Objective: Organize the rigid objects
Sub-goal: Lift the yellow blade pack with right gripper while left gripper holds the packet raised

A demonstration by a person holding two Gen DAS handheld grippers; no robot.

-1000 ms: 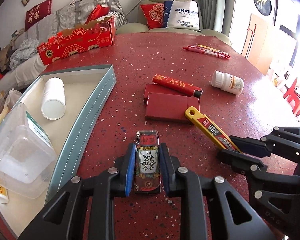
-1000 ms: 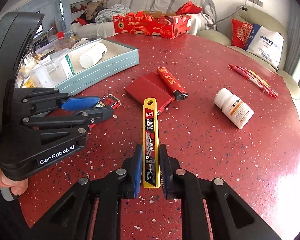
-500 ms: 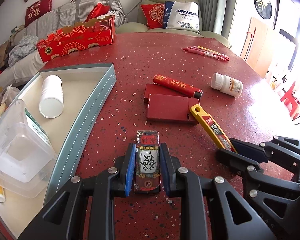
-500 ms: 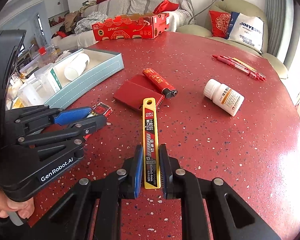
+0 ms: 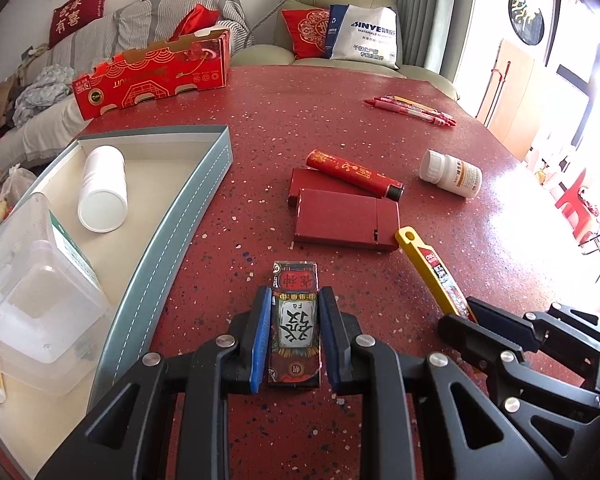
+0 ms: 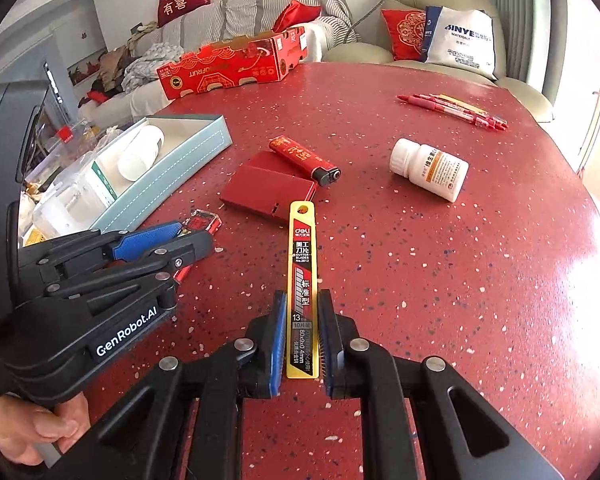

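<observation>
The left gripper (image 5: 295,334) pinched one card pack (image 5: 296,326), the right gripper (image 6: 302,336) one yellow blade case (image 6: 302,280), two white bottles (image 5: 451,173) beyond

speckled red table (image 6: 440,280), yellow blade case (image 6: 302,240), teal tray (image 5: 188,216)

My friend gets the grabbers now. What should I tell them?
Left gripper: shut on the small red-and-black patterned box.
Right gripper: shut on the flat yellow cutter-blade case.
Done: white plastic bottle and clear plastic container lie in the grey-blue tray.
Left: both held things, red flat boxes, red lighter, labelled white pill bottle, red pens.
</observation>
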